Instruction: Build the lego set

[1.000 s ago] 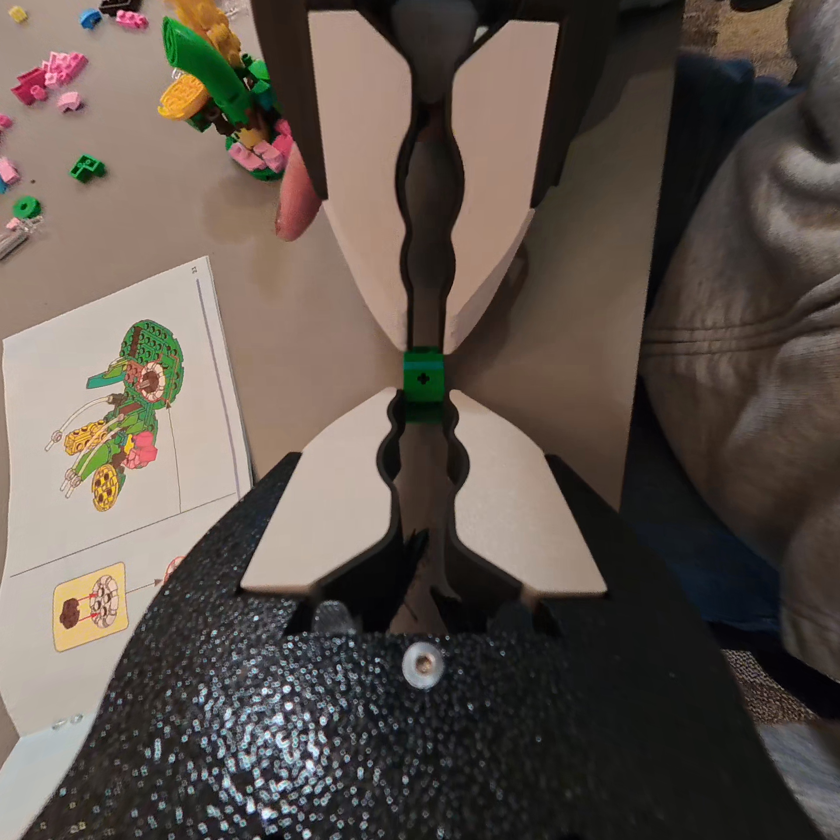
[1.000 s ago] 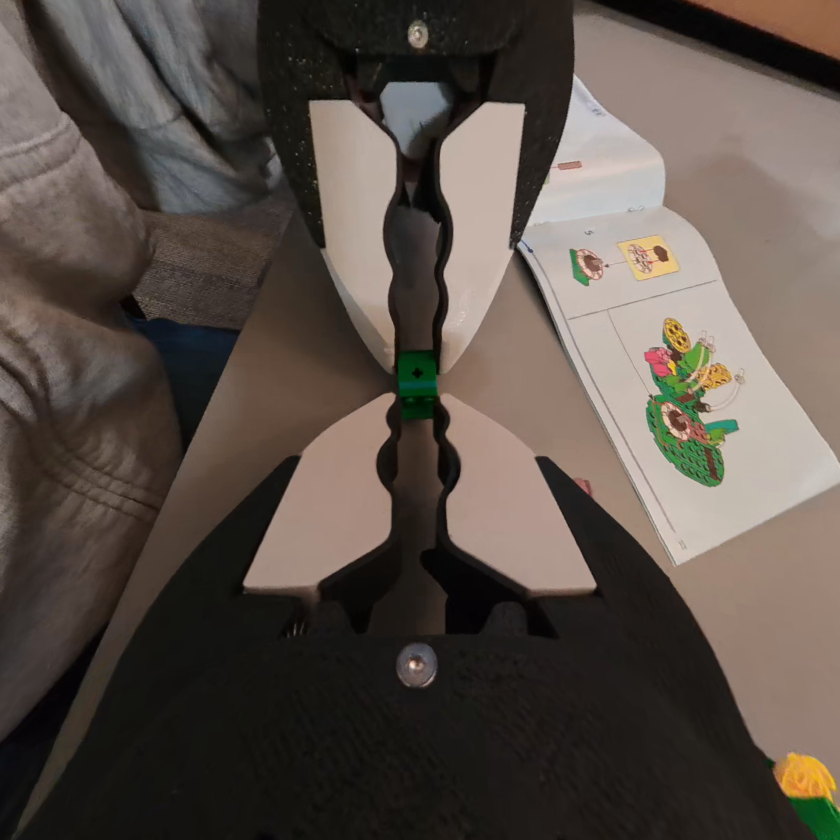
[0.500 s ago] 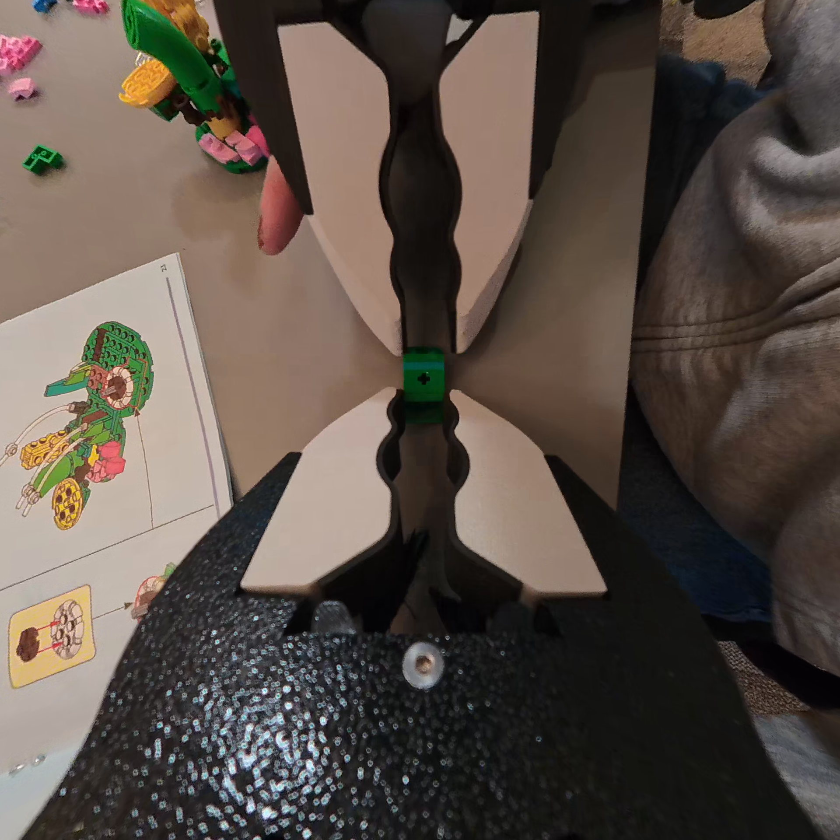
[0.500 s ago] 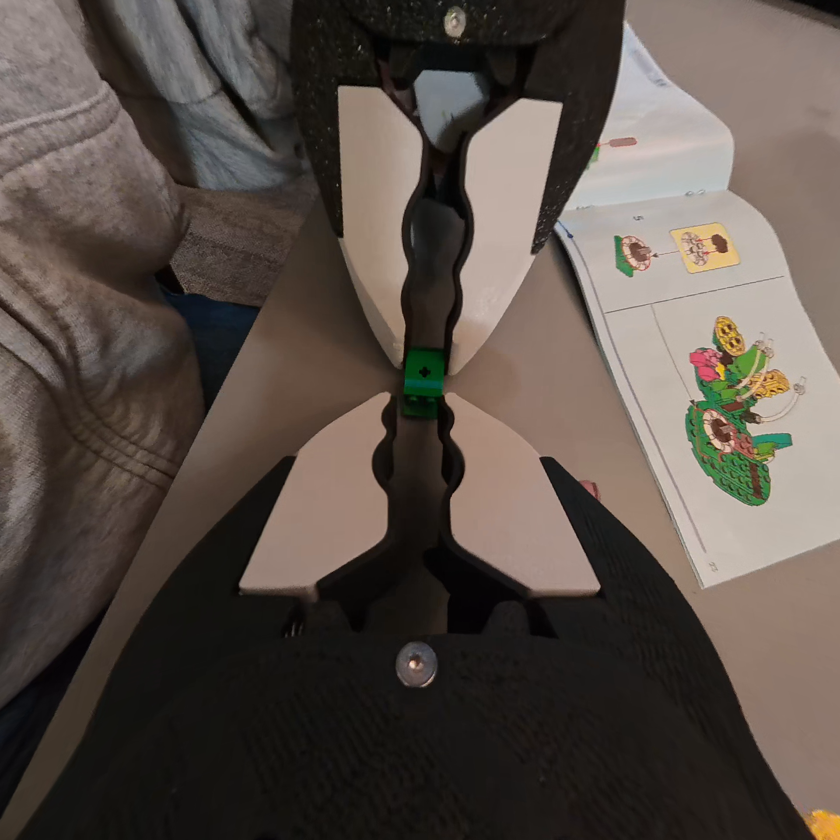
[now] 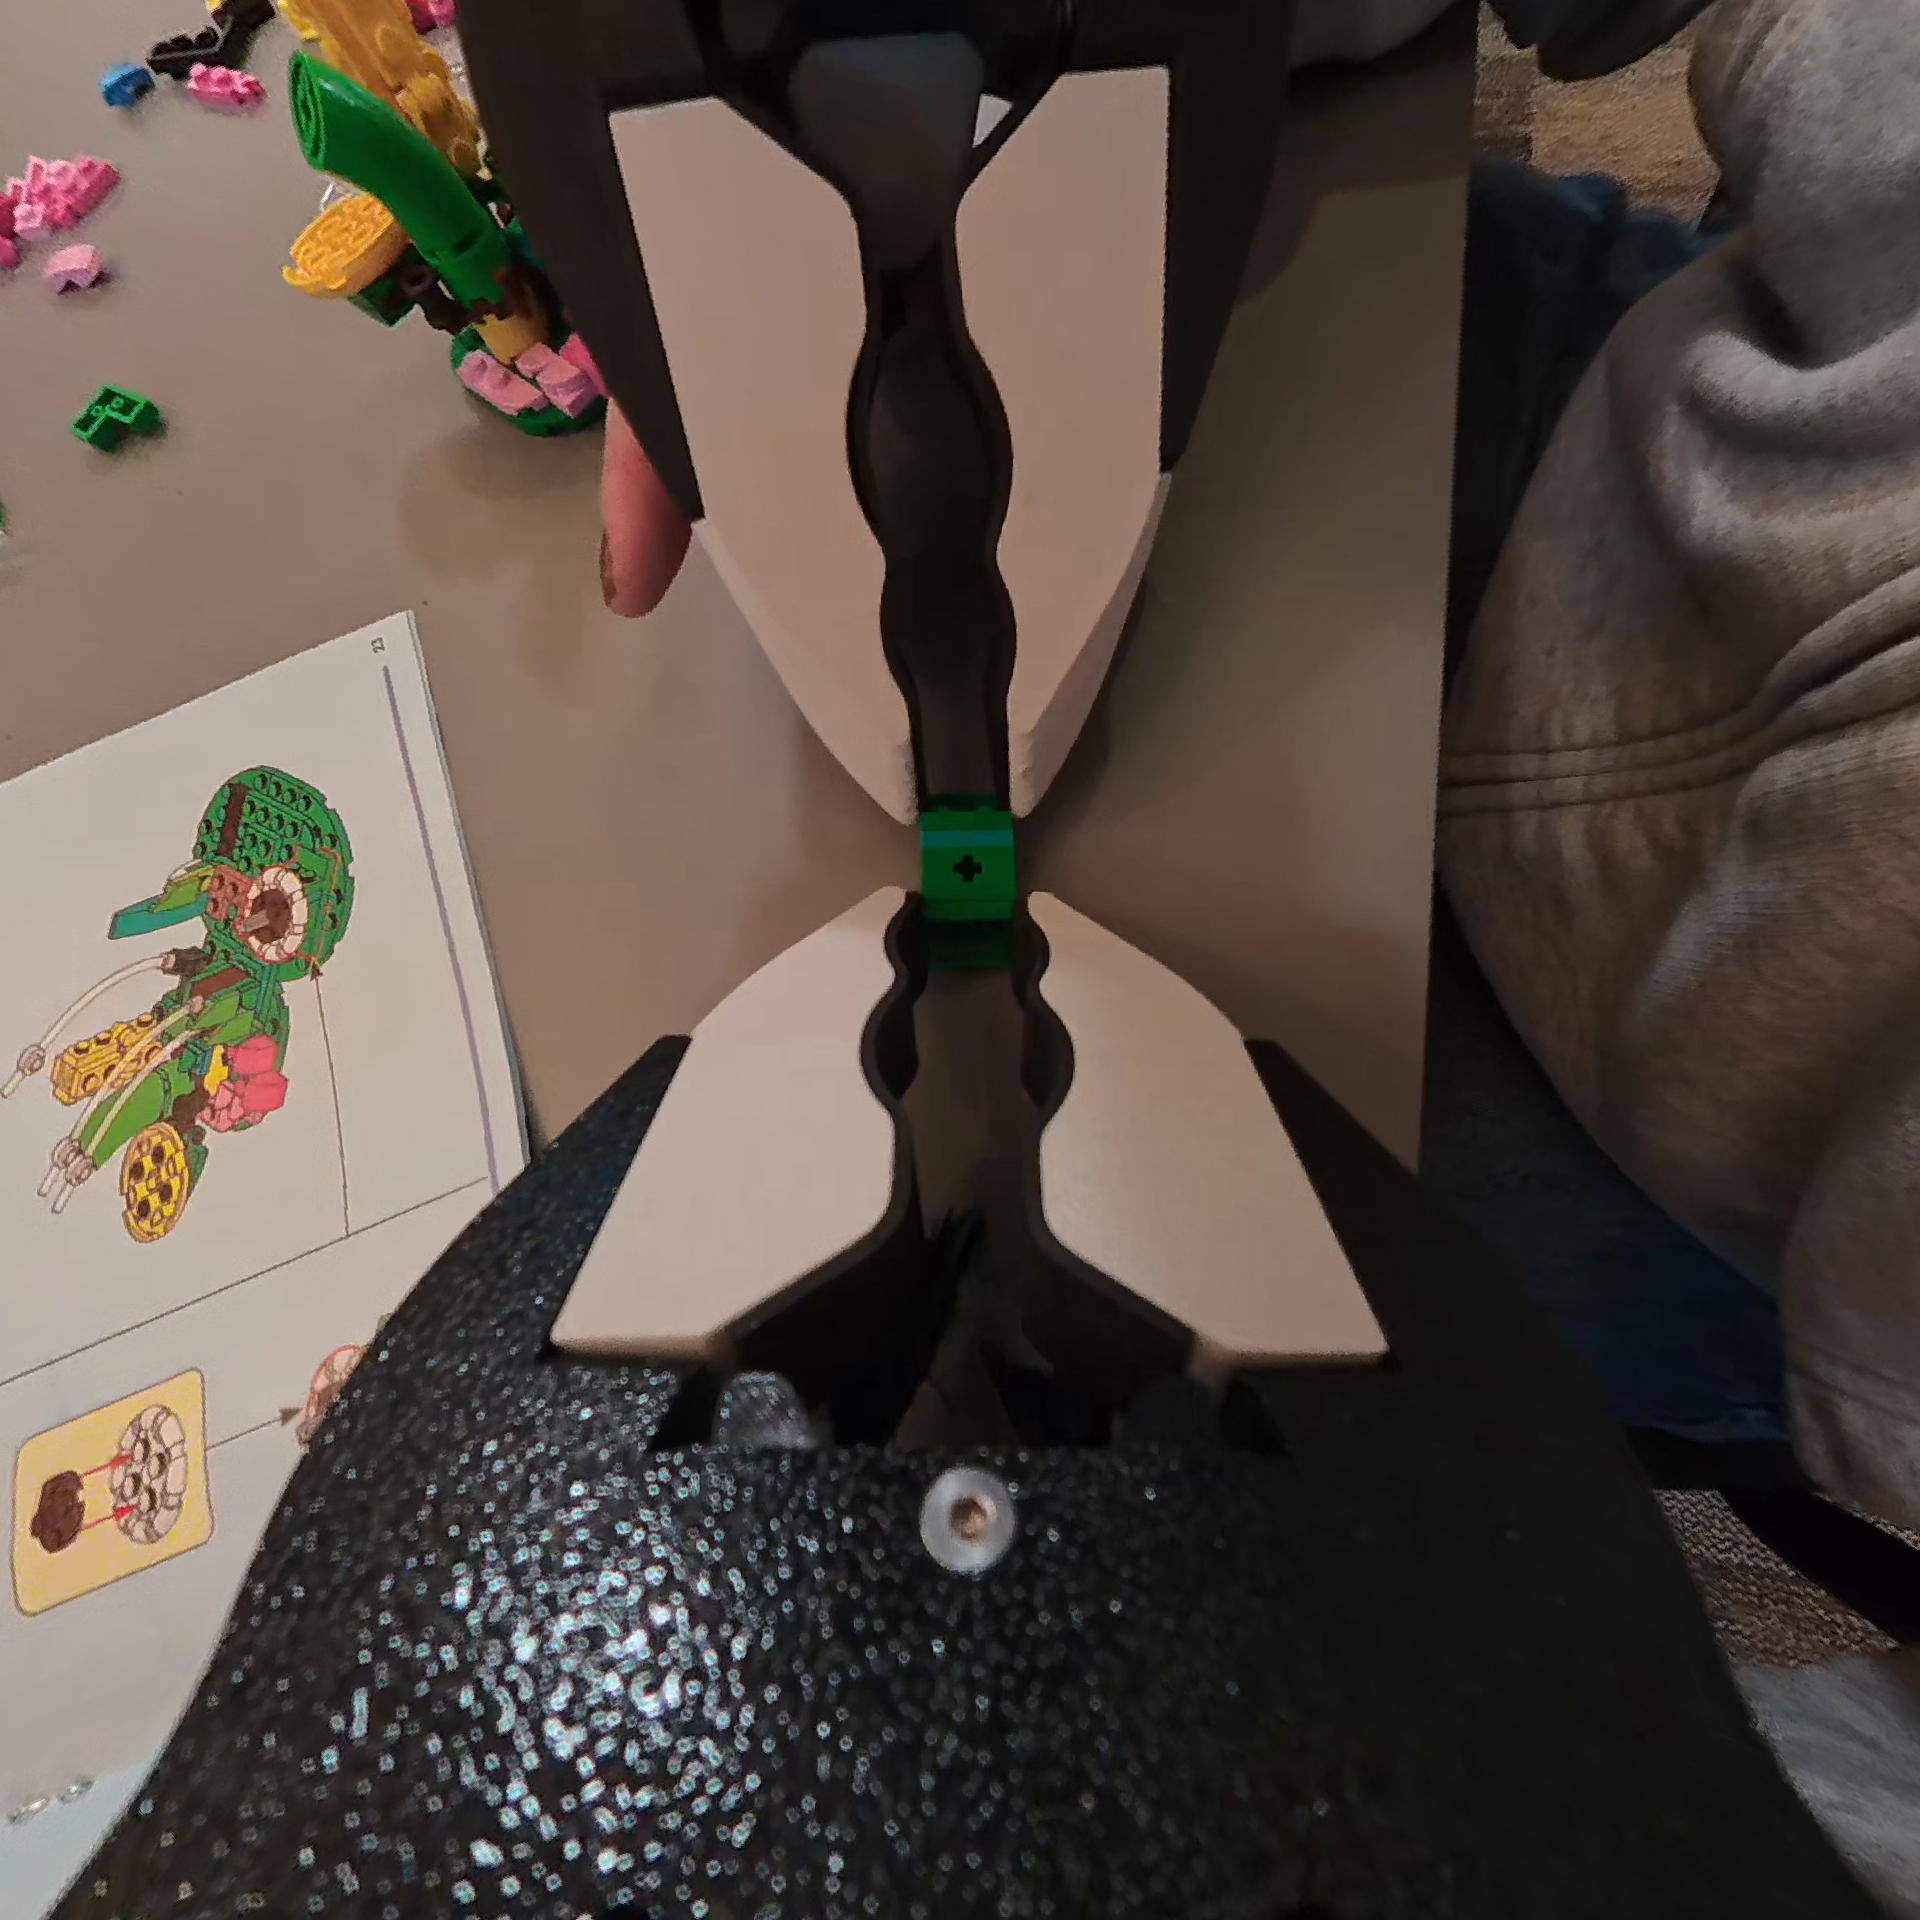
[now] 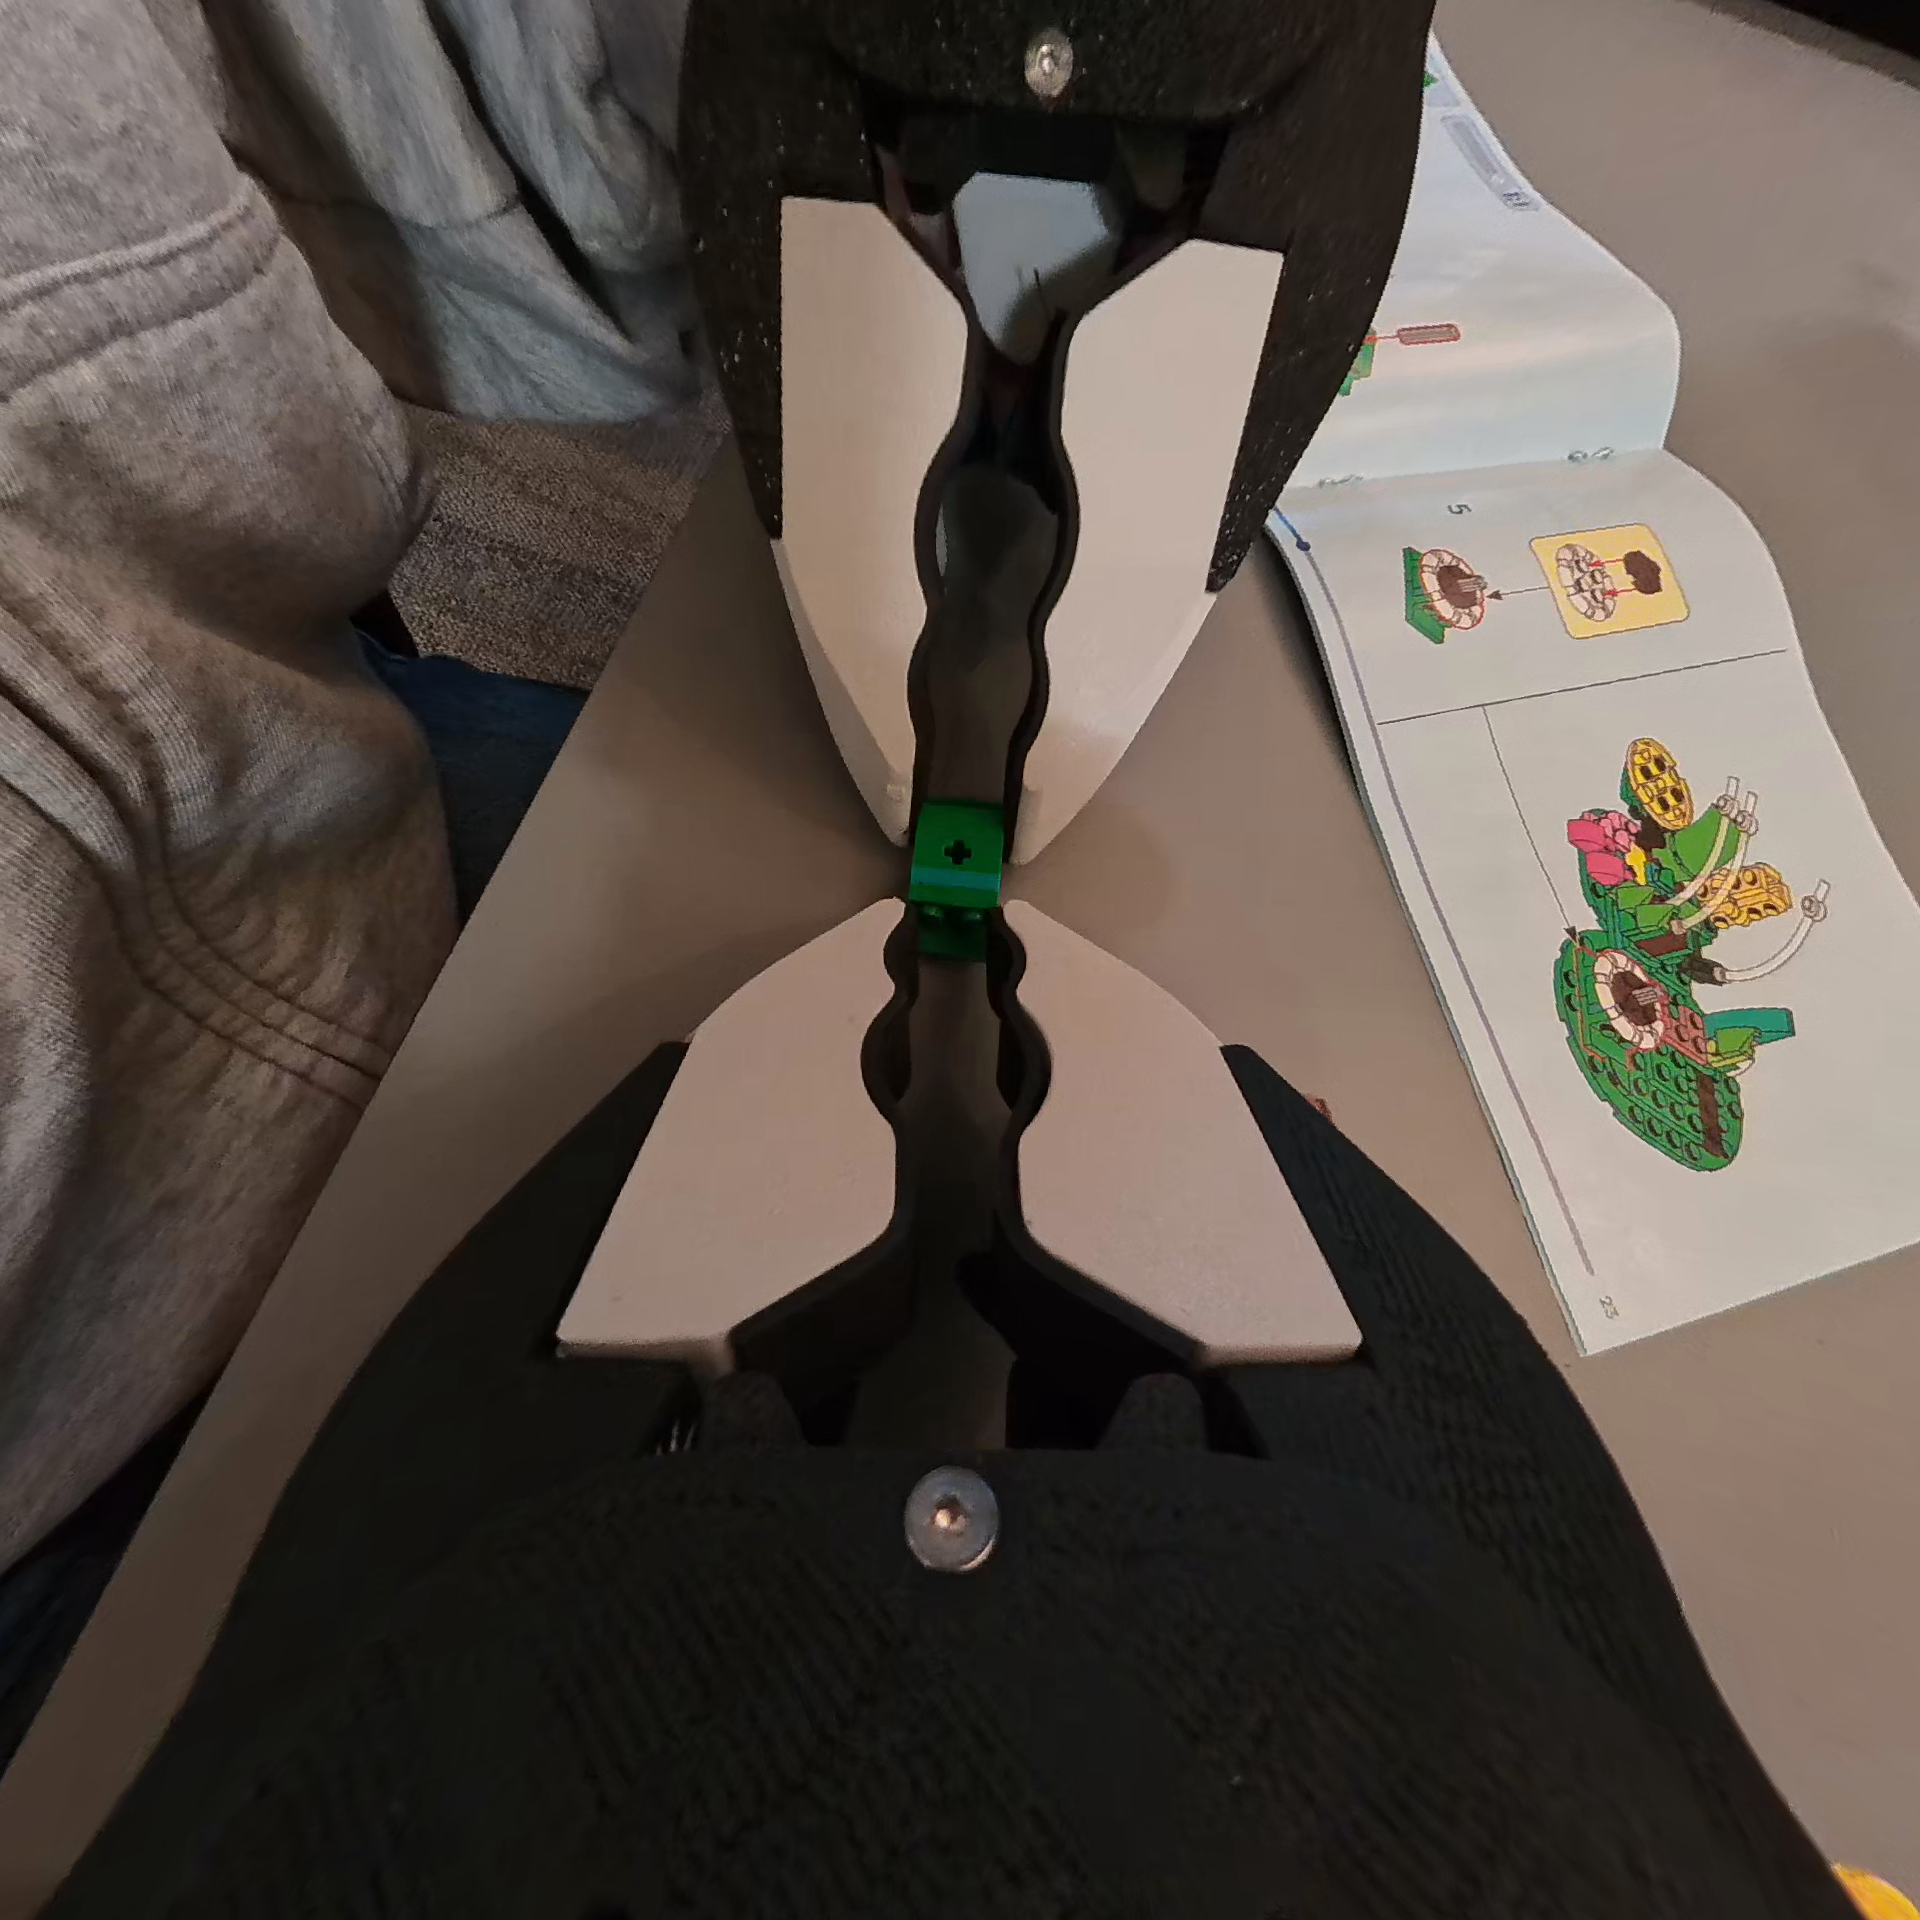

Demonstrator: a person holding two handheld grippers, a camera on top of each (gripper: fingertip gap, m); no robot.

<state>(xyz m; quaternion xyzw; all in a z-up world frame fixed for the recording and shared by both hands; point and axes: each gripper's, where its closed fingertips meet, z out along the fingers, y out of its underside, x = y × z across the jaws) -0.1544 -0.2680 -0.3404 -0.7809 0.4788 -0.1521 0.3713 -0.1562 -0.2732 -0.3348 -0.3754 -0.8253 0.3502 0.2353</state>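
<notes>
Both grippers meet tip to tip over the grey table (image 5: pixel 727 665), near its edge, sharing one small stack of green bricks (image 5: pixel 967 871)

Left gripper (image 5: pixel 967 914): jaws nearly together, both pads pressed on the lower end of the stack, pinching it. The cube with the cross-shaped hole sits just past its fingertips, a thin teal plate on the far side of the cube

Right gripper (image 6: pixel 951 920): jaws nearly together, pinching the studded green piece at its end of the same stack (image 6: pixel 956 873). In its view the cross-hole cube lies toward 12 o'clock, inside the left gripper's tips

Stack is at frame centre in both views, clear of the table, bridging the two sets of fingertips

Around it, left wrist view:
- open instruction booklet (image 5: pixel 125 1039) at 9 o'clock, flat on the table, page with a green flower-like build drawn on it
- partly built brick model (image 5: pixel 416 239), green, yellow and pink, at 11 o'clock
- loose pink bricks (image 5: pixel 52 197) and a loose green brick (image 5: pixel 114 416) at 10 o'clock
- a fingertip (image 5: pixel 639 540) showing beside the right gripper's body, at 11 o'clock
- grey sweatshirt (image 5: pixel 1714 727) of the person at 3 o'clock, past the table edge

Right wrist view: same booklet (image 6: pixel 1621 935) at 3 o'clock, sweatshirt (image 6: pixel 156 727) at 9 o'clock
</notes>
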